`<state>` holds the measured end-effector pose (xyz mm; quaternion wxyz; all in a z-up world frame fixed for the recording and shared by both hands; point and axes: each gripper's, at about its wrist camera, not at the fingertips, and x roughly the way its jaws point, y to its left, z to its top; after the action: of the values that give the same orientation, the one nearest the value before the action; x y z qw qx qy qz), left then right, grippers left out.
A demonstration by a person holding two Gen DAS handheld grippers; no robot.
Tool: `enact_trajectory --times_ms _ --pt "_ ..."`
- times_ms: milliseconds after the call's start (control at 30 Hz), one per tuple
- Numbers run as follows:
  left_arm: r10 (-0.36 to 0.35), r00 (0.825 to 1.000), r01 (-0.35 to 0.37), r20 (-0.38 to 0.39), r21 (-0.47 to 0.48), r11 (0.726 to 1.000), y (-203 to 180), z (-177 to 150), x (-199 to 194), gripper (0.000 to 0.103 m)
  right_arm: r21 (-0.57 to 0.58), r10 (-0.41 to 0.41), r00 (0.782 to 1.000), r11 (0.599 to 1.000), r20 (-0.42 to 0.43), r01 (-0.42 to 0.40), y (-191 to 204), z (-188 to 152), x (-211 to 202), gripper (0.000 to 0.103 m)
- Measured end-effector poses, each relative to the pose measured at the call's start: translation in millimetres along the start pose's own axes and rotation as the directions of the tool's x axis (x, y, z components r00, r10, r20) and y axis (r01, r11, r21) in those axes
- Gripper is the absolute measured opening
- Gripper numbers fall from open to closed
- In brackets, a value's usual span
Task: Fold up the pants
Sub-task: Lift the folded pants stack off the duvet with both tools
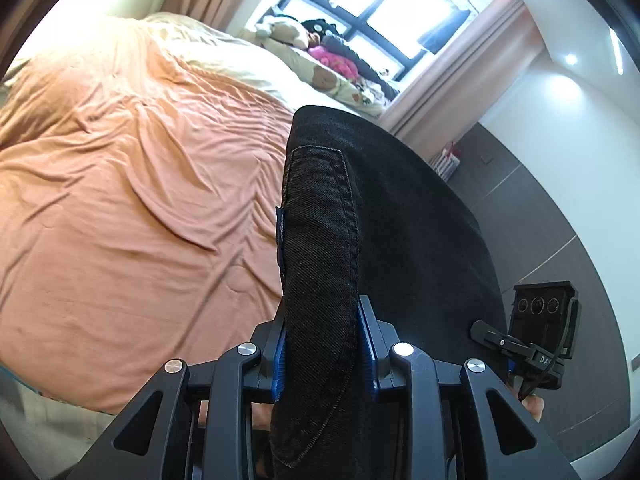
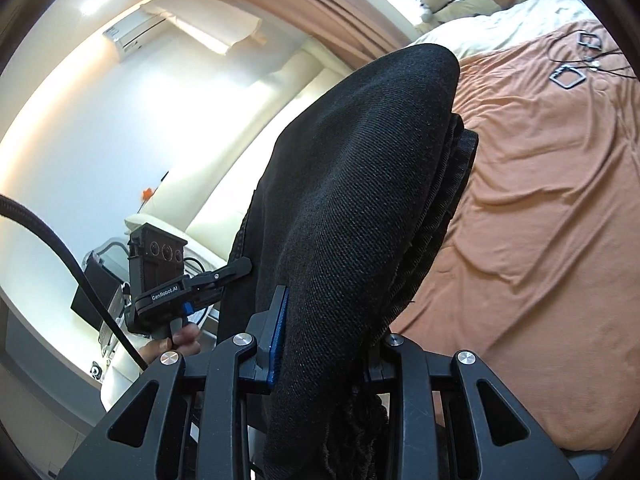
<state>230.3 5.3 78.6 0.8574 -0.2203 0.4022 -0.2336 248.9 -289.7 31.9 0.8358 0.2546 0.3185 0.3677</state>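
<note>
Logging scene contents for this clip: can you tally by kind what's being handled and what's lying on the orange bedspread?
Black pants: 1, clamped by both grippers
Grippers: 2, left gripper, right gripper
Square metal frames on the bedspread: 2
Total: 5
</note>
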Motion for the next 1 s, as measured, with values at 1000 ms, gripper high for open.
enact_trajectory --times_ms 1000 --pt "0.018 0.988 0.011 0.151 -0.186 0.983 226.6 4.0 -117.5 0.03 -0.074 0.056 0.983 0.995 -0.177 -0.07 49.1 15.8 239.4 0.026"
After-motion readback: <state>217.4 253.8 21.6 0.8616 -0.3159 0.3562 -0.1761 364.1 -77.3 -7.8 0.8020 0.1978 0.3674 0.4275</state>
